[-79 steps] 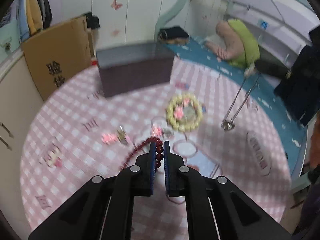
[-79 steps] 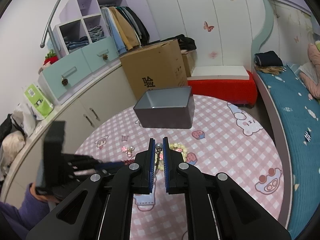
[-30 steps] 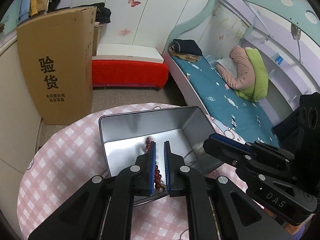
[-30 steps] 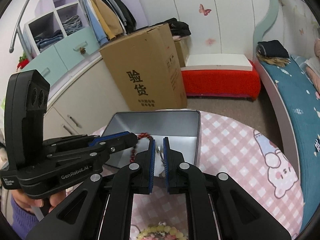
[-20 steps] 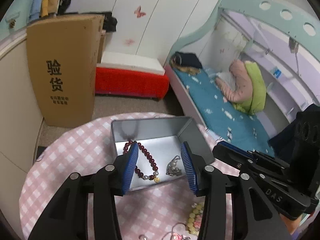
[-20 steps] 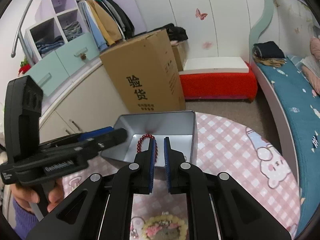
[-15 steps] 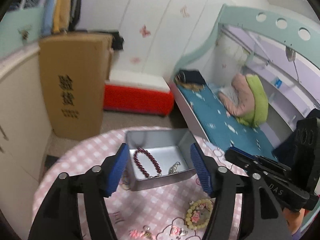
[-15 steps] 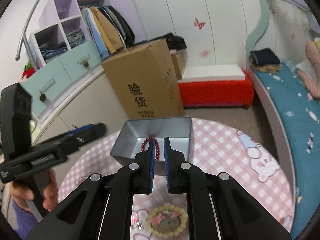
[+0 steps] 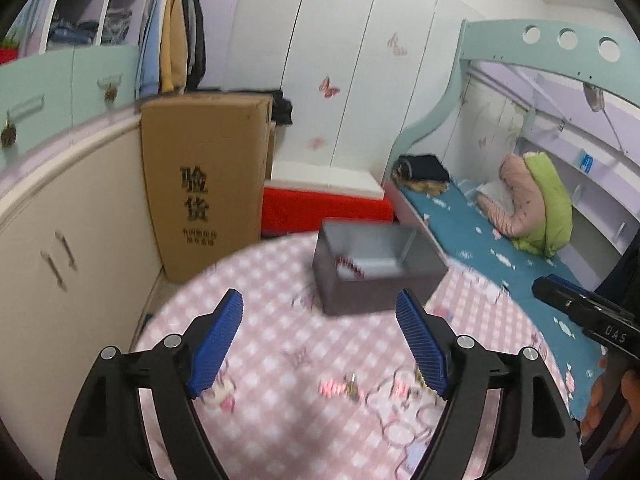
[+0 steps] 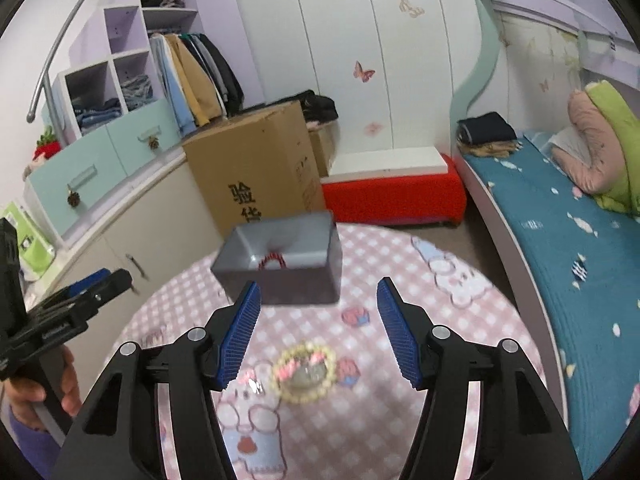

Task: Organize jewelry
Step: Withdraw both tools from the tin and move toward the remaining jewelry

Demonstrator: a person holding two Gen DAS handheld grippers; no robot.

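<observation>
Right tool [image 10: 318,322] newly spread, empty

Printed in large black characters on the side of the tall cardboard box [image 9: 208,184]: "验货", with a smaller line beneath too blurred to read; same two characters on that box from the right wrist view [image 10: 256,176], the lower one partly cut off by the grey tin. Marked in pale capitals on the black body of the right gripper [image 9: 576,312] where it enters at the edge of the left wrist view: "DAS". Lettering on the left gripper [image 10: 80,300] as seen from the right wrist view too smeared to make out.
</observation>
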